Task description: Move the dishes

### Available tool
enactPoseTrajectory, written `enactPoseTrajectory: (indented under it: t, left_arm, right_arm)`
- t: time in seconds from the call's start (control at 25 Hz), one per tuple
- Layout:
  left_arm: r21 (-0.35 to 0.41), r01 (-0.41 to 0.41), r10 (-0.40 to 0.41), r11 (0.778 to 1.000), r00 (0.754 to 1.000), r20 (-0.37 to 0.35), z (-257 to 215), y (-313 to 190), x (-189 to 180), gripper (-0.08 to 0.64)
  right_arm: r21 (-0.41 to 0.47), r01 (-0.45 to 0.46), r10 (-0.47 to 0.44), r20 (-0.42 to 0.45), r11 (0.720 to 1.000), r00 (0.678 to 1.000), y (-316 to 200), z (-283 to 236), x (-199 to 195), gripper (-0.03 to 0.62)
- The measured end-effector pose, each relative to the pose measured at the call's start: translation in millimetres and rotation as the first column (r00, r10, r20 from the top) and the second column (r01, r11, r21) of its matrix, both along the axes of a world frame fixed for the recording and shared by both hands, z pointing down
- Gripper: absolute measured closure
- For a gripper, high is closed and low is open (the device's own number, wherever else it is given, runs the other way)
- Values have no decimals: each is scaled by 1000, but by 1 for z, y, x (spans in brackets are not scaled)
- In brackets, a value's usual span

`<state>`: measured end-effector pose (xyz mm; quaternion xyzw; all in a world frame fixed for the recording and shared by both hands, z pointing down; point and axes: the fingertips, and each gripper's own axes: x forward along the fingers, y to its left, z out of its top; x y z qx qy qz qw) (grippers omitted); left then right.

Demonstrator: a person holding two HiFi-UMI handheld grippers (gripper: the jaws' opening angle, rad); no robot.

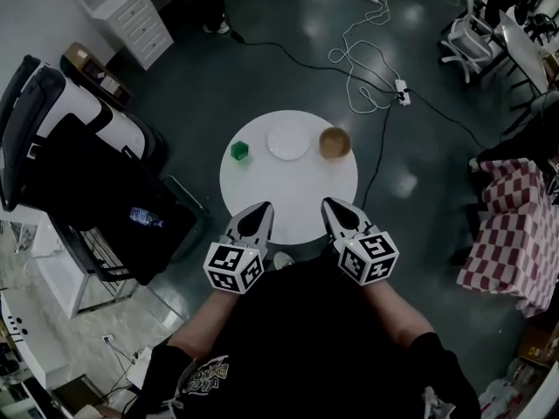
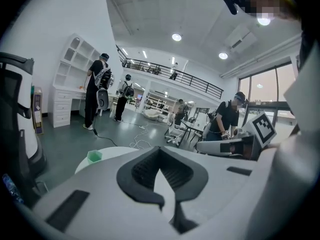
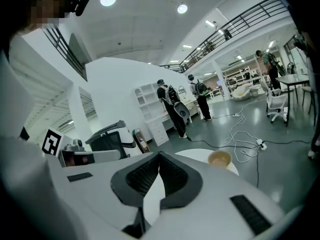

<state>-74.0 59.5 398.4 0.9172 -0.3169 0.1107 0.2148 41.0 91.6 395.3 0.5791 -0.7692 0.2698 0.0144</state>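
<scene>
A round white table (image 1: 288, 190) carries a small green cup (image 1: 240, 151) at far left, a white plate (image 1: 288, 140) at far middle and a tan bowl (image 1: 334, 142) at far right. My left gripper (image 1: 264, 209) hovers over the near left edge, shut and empty. My right gripper (image 1: 331, 204) hovers over the near right edge, also shut and empty. Both are well short of the dishes. The left gripper (image 2: 160, 151) view shows the green cup (image 2: 94, 156) ahead to the left. The right gripper (image 3: 160, 156) view shows the bowl (image 3: 220, 159) ahead to the right.
A black office chair (image 1: 87, 190) stands left of the table. Cables and a power strip (image 1: 402, 90) lie on the dark floor beyond it. A red-checked cloth (image 1: 515, 234) hangs at right, white drawers (image 1: 131, 11) at far left. Several people (image 2: 95, 91) stand in the room.
</scene>
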Motion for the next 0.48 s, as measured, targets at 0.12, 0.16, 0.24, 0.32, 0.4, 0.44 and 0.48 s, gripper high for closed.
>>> enactPoseTrajectory:
  t: [0.12, 0.16, 0.24, 0.32, 0.4, 0.44, 0.48]
  left_arm:
    - [10, 1, -1, 1000, 1000, 0, -5, -1, -2, 555]
    - [13, 0, 0, 1000, 1000, 1, -5, 0, -3, 555]
    - [14, -3, 3, 1000, 1000, 2, -4, 2, -5, 555]
    - [11, 0, 0, 1000, 1000, 0, -3, 2, -8, 555]
    - [5, 9, -9, 1000, 1000, -4, -3, 1, -14, 555]
    - [2, 13, -13, 1000, 1000, -6, -3, 0, -16, 555]
    - [-1, 17, -17, 1000, 1000, -8, -2, 0, -19, 555]
  right_arm:
    - [15, 11, -11, -10, 1000, 1000, 1, -6, -6, 569]
    - [18, 15, -15, -10, 1000, 1000, 1, -6, -8, 569]
    - [20, 23, -23, -9, 1000, 1000, 0, -6, -12, 569]
    - [15, 30, -30, -2, 999, 1000, -2, -4, -15, 569]
    - [6, 37, -37, 5, 999, 999, -4, -2, -19, 569]
    - [2, 42, -42, 5, 999, 999, -5, -1, -22, 569]
    - [-1, 47, -47, 3, 999, 999, -5, -1, -25, 571]
